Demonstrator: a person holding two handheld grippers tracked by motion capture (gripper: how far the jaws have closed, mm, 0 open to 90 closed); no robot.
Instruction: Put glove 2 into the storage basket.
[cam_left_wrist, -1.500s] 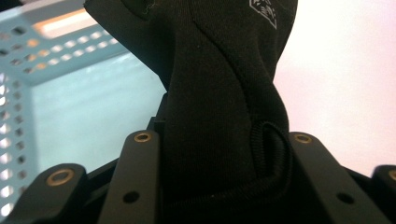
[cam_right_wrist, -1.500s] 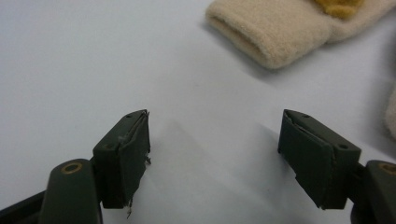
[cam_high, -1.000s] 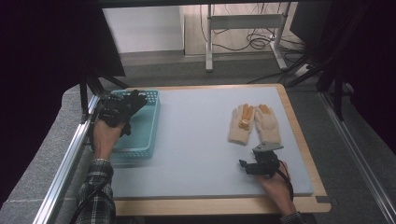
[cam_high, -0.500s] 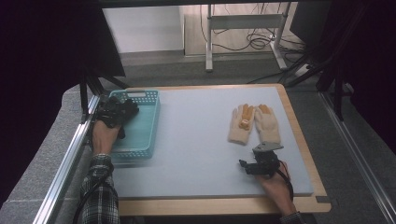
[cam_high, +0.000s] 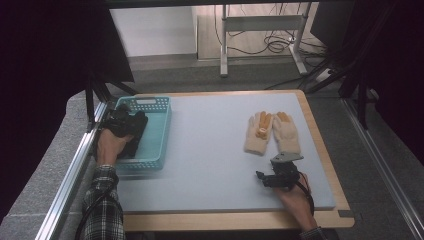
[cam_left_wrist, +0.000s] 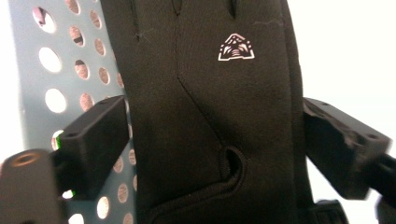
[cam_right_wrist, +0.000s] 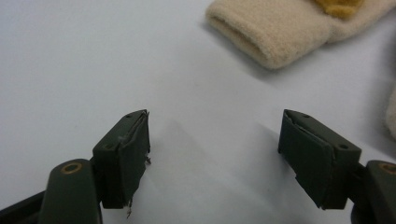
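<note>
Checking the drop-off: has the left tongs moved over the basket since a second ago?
Yes. The left tongs, with the black glove, drew back from the teal basket's middle toward its left edge.

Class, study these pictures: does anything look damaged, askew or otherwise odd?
Yes: the right gripper has frayed jaw pads, their edges peeling with loose threads. The cream gloves lie neatly side by side.
</note>
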